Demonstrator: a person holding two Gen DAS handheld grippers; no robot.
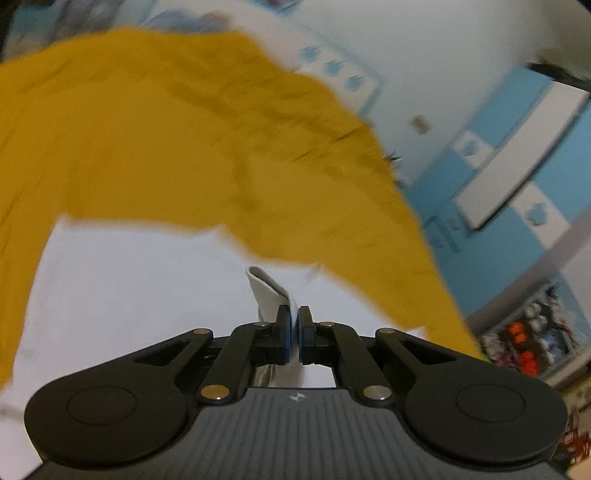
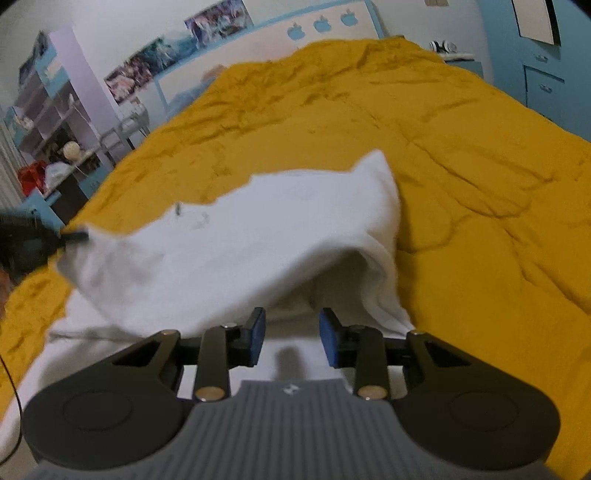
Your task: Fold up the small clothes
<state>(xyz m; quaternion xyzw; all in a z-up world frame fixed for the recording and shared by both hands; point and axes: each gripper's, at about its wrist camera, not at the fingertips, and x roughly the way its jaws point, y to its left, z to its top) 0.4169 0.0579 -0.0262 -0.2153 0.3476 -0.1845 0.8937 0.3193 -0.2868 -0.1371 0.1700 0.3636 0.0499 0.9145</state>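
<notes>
A small white garment [image 2: 258, 236] lies on a mustard-yellow bedspread [image 2: 461, 147], with one part lifted and folded over. My left gripper [image 1: 294, 332] is shut on a white edge of the garment [image 1: 269, 291] and holds it up; it shows at the left edge of the right wrist view [image 2: 74, 234], pinching a corner. My right gripper [image 2: 291, 336] is open and empty, its blue pads [image 2: 258, 334] just in front of the raised fold, over the flat white cloth. In the left wrist view the garment [image 1: 147, 277] spreads below the tilted bedspread [image 1: 166, 129].
Blue cabinets [image 2: 543, 74] stand at the right of the bed. A shelf unit [image 2: 48, 110] with clutter and a desk stand at the left. A headboard with blue apple shapes [image 2: 321, 26] is at the far end.
</notes>
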